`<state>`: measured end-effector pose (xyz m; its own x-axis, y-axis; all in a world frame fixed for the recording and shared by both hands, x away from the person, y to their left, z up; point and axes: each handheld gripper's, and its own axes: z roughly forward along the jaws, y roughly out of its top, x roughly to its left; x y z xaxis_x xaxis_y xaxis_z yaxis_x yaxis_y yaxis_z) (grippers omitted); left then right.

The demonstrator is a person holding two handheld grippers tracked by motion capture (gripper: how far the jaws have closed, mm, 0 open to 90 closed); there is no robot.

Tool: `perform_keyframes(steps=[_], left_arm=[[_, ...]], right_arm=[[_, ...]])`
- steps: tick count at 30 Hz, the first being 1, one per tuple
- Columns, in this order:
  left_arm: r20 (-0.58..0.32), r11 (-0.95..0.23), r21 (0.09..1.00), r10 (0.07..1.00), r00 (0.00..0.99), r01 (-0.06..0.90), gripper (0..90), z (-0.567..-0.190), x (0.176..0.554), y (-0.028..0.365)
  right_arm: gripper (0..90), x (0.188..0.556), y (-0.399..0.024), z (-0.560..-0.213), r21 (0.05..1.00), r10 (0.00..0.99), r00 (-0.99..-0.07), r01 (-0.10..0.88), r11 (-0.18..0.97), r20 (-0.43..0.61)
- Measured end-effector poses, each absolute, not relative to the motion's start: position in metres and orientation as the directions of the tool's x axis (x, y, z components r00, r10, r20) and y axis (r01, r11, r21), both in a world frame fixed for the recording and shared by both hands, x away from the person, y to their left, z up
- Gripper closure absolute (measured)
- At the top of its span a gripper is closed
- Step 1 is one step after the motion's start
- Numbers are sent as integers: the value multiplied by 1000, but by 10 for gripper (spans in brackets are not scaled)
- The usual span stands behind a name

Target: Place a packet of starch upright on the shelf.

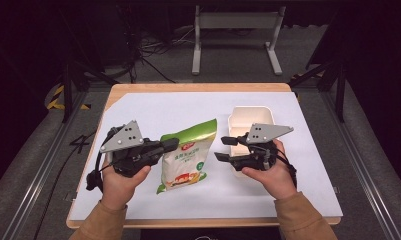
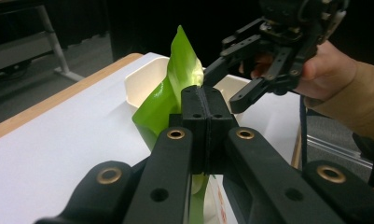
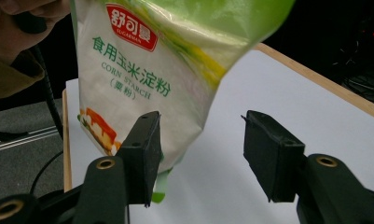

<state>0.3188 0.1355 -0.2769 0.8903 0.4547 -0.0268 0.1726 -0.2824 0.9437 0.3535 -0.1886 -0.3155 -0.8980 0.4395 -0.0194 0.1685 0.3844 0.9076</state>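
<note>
Corn starch bag (image 1: 185,156): soft plastic pouch, glossy, green top fading to white w/ green lettering and a red logo, food pic near the bottom. It hangs over the middle of the worktop (image 1: 138,107), top corner crumpled and pointing up-right, lower end near the front. In the right gripper view the bag (image 3: 142,79) hangs free, its lower edge above the sheet.

Worktop: pale wood rim, covered w/ a smooth white sheet (image 1: 298,190). On the right side sits a cream box (image 1: 250,117), rounded-rectangular, plain matte walls, open at the top.

Left gripper (image 1: 169,145): black, matte, grey three-cornered plate on top. Jaws pressed together on the bag's green upper edge; in the left gripper view the pads (image 2: 194,116) meet w/ the thin film pinched between them, green flap (image 2: 182,60) sticking up above.

Right gripper (image 1: 224,148): same build, held over the box's front-left part, just right of the bag. Jaws stand wide apart, nothing between the pads; bag close by, near one jaw in the right gripper view (image 3: 201,154), contact unclear.
</note>
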Motion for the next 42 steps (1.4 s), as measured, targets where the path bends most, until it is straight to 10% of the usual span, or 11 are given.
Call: perform_keyframes(steps=[20, 30, 42], left_arm=[[-8, -299, 945, 378, 926, 130, 900, -281, 320, 127], [-27, -279, 949, 391, 920, 146, 900, -283, 322, 134], [-51, -270, 947, 401, 914, 172, 891, -285, 326, 138]], right_arm=[[482, 366, -160, -325, 921, 321, -945, 185, 343, 70], [859, 362, -157, -326, 924, 269, -963, 125, 362, 25], [895, 355, -157, -320, 928, 313, -949, 83, 362, -38]])
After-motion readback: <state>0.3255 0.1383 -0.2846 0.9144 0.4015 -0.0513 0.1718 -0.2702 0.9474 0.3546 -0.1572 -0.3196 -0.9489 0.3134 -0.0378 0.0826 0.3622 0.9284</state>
